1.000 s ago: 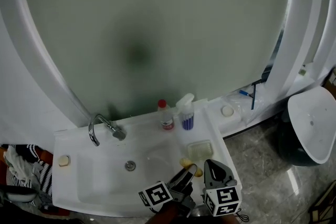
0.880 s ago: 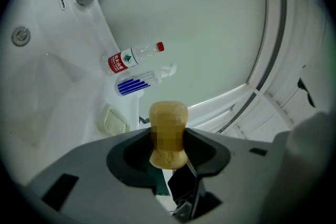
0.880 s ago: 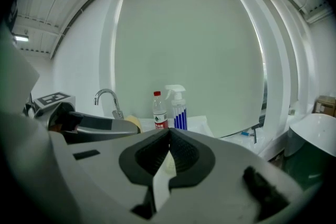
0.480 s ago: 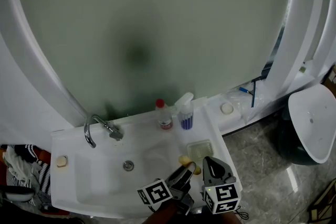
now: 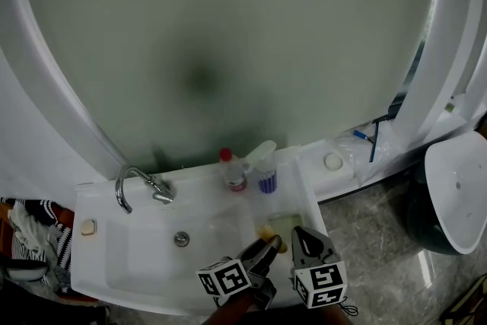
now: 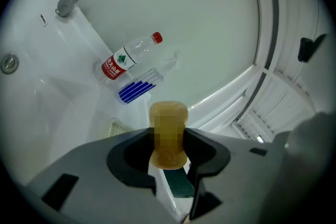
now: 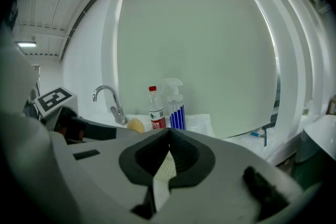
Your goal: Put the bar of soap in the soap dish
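Left tongs [image 6: 168, 145] clamp the soap [image 6: 168, 117] over a white washbasin [image 5: 135, 259].

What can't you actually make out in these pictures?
- Soap dish: left gripper view, mostly hidden behind the left gripper; only a corner shows.
- Bar of soap: same view, a blurred patch covers its middle.
- Bottle label print: too small in every view.

No text was legible. The water bottle [image 6: 131, 54] carried a red label [image 6: 116, 64] with a green-and-white logo, print too small to read.
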A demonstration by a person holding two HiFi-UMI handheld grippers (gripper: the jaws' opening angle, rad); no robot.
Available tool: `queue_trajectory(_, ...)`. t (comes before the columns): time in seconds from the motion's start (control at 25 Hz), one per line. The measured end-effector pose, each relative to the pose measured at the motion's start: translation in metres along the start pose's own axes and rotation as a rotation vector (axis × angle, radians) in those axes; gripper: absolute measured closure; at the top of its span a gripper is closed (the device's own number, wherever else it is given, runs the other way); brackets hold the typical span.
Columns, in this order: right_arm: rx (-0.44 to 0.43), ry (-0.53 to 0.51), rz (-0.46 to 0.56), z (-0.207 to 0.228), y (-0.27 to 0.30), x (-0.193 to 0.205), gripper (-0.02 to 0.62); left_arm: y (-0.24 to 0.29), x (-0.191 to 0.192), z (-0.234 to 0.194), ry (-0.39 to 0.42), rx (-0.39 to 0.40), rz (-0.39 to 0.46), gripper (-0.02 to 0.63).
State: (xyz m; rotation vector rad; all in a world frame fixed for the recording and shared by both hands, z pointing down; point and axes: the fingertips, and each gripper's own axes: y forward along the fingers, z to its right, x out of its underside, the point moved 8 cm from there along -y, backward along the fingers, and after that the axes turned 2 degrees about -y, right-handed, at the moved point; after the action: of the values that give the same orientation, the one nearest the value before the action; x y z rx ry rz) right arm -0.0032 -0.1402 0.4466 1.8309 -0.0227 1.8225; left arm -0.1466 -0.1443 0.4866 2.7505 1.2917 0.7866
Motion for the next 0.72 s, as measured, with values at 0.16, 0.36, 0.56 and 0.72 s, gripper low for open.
queue_trajectory(0.16, -0.028, -0.002, -0.010, 0.010, 0.005, 0.002, 0.584, 0.008, 0.001, -0.003, 0.091, -0.052, -0.015, 0.422)
queue_trajectory(0.36, -0.051, -0.002, -0.015, 0.020, 0.008, 0.004, 0.584, 0.020, -0.001, -0.004, 0.209, -0.109, -0.048, 0.422)
queue_trajectory(0.56, -0.067, 0.005, -0.027, 0.029, 0.012, 0.006, 0.584, 0.031, -0.005, -0.003, 0.336, -0.158, -0.101, 0.422)
queue_trajectory(0.72, -0.082, 0.009, -0.037, 0.034, 0.015, 0.008, 0.584, 0.039, -0.006, -0.005, 0.422, -0.194, -0.151, 0.422)
